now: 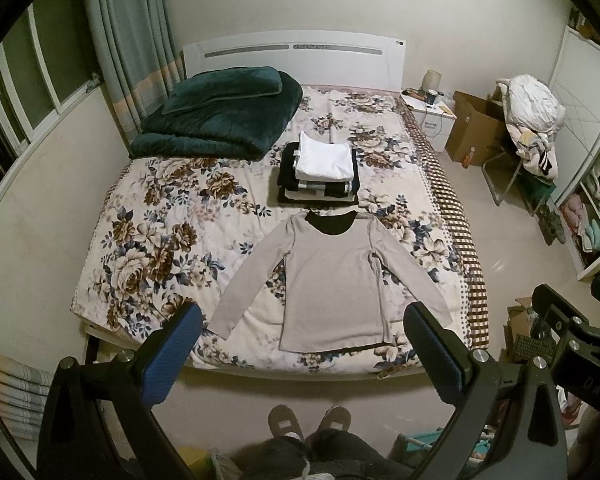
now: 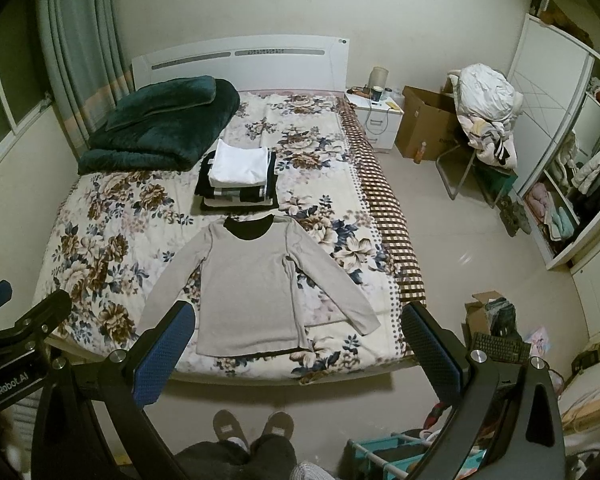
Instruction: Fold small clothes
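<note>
A grey long-sleeved top (image 1: pixel 332 280) with a black collar lies flat, sleeves spread, on the near end of the floral bed (image 1: pixel 160 240); it also shows in the right wrist view (image 2: pixel 252 284). Behind it stands a stack of folded clothes (image 1: pixel 320 172) with a white one on top, also in the right wrist view (image 2: pixel 240 176). My left gripper (image 1: pixel 304 344) is open and empty, held high above the foot of the bed. My right gripper (image 2: pixel 296 340) is open and empty beside it, also high above the bed's foot.
A folded dark green blanket (image 1: pixel 220 116) lies at the bed's far left. A nightstand (image 1: pixel 432 116), a cardboard box (image 1: pixel 480 128) and a chair piled with clothes (image 1: pixel 532 128) stand right of the bed. An open wardrobe (image 2: pixel 572 184) is at far right. My slippered feet (image 1: pixel 308 424) stand at the bed's foot.
</note>
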